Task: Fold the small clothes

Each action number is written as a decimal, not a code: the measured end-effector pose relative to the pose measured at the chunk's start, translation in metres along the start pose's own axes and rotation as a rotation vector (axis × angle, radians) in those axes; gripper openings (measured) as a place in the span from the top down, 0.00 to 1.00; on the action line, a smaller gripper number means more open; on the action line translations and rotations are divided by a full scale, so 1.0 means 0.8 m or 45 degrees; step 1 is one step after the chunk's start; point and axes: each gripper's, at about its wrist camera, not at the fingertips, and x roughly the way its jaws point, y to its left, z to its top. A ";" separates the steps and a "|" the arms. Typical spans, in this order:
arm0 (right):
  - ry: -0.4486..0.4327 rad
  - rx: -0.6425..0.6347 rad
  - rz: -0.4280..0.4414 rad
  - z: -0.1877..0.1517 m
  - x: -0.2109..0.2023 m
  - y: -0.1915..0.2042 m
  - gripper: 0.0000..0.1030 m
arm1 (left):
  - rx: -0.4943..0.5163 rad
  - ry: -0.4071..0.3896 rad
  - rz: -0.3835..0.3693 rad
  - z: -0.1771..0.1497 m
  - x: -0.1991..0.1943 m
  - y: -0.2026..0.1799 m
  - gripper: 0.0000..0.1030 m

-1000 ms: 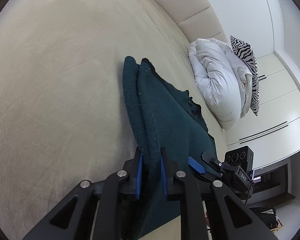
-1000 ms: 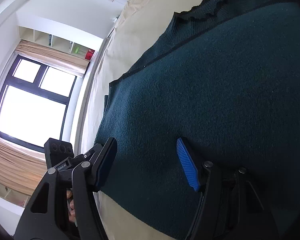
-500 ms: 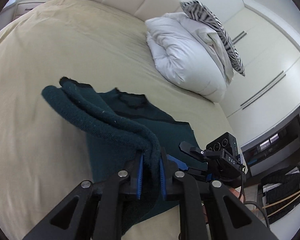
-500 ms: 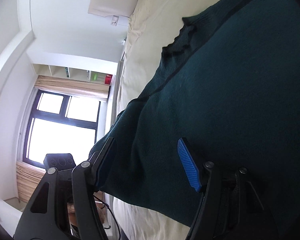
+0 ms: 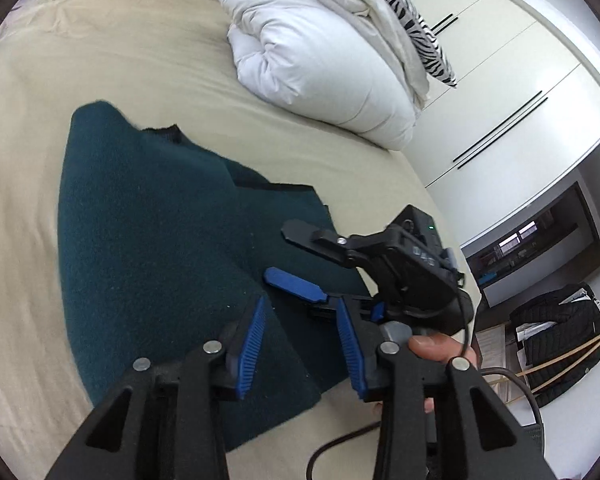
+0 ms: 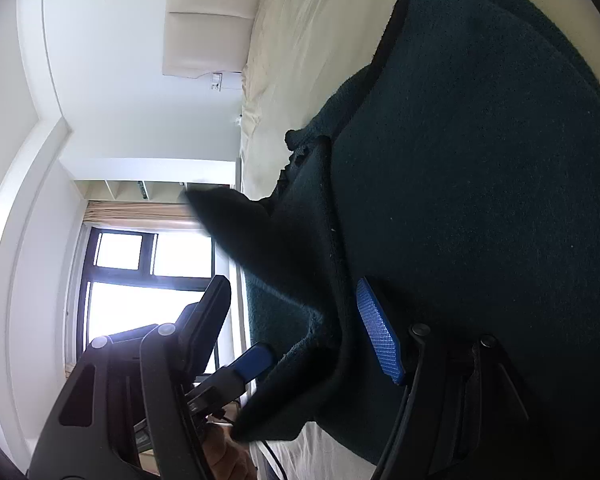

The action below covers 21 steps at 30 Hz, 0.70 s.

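A dark teal knit garment (image 5: 148,248) lies on the beige bed (image 5: 100,64), its left half folded over the right half. My left gripper (image 5: 300,344) is open just above the garment's near edge, holding nothing. My right gripper (image 5: 296,260) shows in the left wrist view, open over the garment's right part. In the right wrist view the garment (image 6: 480,168) fills the frame and my right gripper (image 6: 296,308) is open, with the folded flap's edge between its fingers. The left gripper's blue pad (image 6: 256,360) shows at the lower left.
A white rolled duvet (image 5: 324,60) and a zebra-print pillow (image 5: 400,4) lie at the head of the bed. White wardrobe doors (image 5: 512,92) stand to the right. A dark bag (image 5: 556,344) lies on the floor. A window (image 6: 140,280) is at the left.
My left gripper carried the garment's left edge over to the right and opened, letting it go. The flap now lies folded over. My right gripper stayed open.
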 end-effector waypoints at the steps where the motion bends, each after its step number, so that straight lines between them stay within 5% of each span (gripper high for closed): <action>1: 0.007 -0.005 -0.020 0.001 0.004 0.002 0.38 | 0.009 -0.021 -0.007 -0.001 -0.010 0.001 0.60; 8: 0.066 -0.019 -0.159 0.004 0.023 0.016 0.38 | -0.062 -0.049 0.115 -0.035 -0.032 0.054 0.60; 13: 0.134 -0.049 -0.261 0.006 0.039 0.028 0.38 | -0.036 -0.167 0.181 -0.054 -0.048 0.064 0.63; 21: 0.051 -0.136 -0.415 0.008 0.027 0.051 0.43 | -0.013 -0.180 0.197 -0.066 -0.055 0.079 0.63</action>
